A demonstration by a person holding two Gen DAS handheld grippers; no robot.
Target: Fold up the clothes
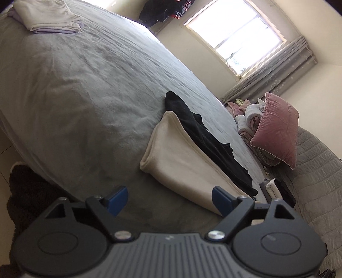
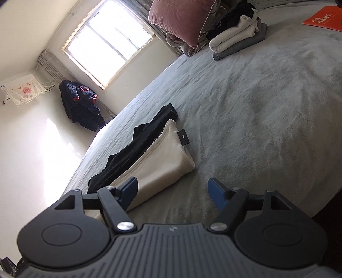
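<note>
A folded cream garment (image 1: 183, 164) lies on the grey bed (image 1: 85, 89), with a black garment (image 1: 205, 139) stretched along its far side. My left gripper (image 1: 170, 201) is open and empty just above the bed's near edge, its right finger over the cream garment's near end. In the right wrist view the same cream garment (image 2: 162, 158) and black garment (image 2: 139, 145) lie ahead. My right gripper (image 2: 173, 194) is open and empty, its left finger over the cream garment's near end. A small black tag (image 2: 183, 136) lies beside the cream garment.
A folded stack of cream and lilac clothes (image 1: 47, 17) sits at the bed's far corner. Another stack of white, grey and black clothes (image 2: 237, 36) lies by a pink pillow (image 2: 181, 17). An orange booklet (image 2: 322, 19) lies on the bed. Dark clothes (image 2: 81, 104) hang by the window.
</note>
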